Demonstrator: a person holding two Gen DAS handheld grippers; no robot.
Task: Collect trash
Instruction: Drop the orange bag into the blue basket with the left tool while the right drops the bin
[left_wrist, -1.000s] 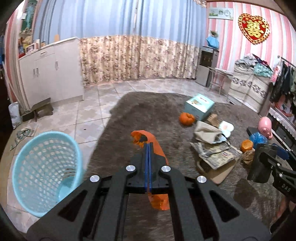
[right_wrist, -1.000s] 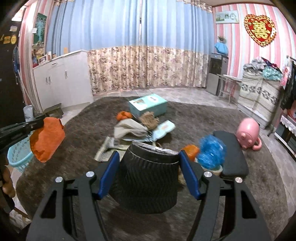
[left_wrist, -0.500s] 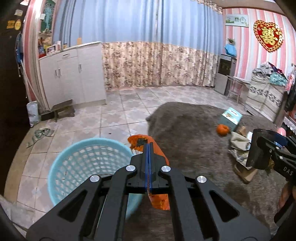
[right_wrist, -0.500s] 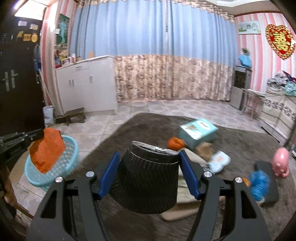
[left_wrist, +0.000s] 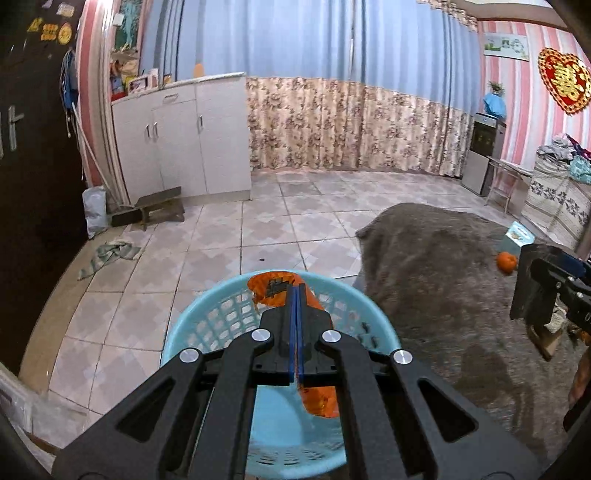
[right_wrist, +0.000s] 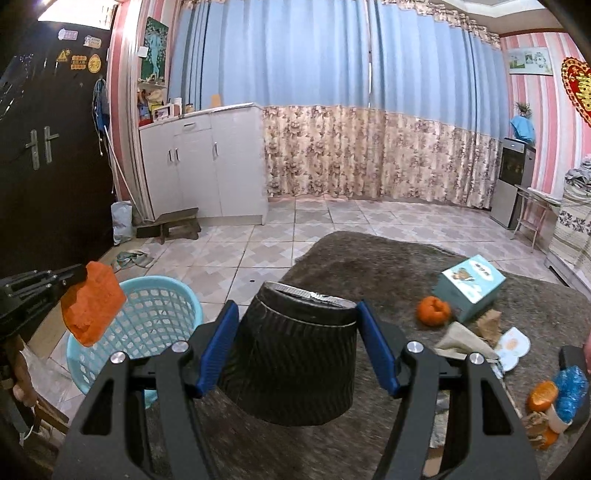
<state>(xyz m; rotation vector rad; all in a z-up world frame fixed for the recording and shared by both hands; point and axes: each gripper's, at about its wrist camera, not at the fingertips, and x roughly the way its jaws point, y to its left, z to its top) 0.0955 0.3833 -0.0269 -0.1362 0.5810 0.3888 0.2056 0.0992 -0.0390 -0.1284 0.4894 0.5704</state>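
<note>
An orange wrapper (left_wrist: 317, 400) – thin, crinkled, with a dark printed patch near its far end – is pinched flat between the blue pads of the left gripper (left_wrist: 296, 295), whose jaws are fully closed on it. The wrapper is held above the mouth of a light blue basket (left_wrist: 207, 314) with latticed plastic walls; one end sticks out past the fingertips and the other hangs down below the jaws. In the right wrist view the same wrapper (right_wrist: 92, 308) is seen at the left, dangling just over the basket's (right_wrist: 162, 321) near-left rim, not touching it. Inside the basket only its pale blue floor can be seen; whether anything lies in it cannot be told.

A black ribbed cup (right_wrist: 295, 354) with a silvery rim is gripped by the right gripper (right_wrist: 293, 343), its blue pads pressed against the cup's two sides – the jaws stand moderately wide around it. The cup is tilted, its mouth facing away.

The basket stands on a tiled floor (left_wrist: 221, 243) just left of a grey shaggy rug (right_wrist: 369, 266). On the rug, to the right, lie a teal box (right_wrist: 469, 286), an orange peel (right_wrist: 433, 311) just beside it, crumpled paper (right_wrist: 461, 338), and near the right edge another peel (right_wrist: 542, 395) beside a blue plastic bundle (right_wrist: 570, 387).
</note>
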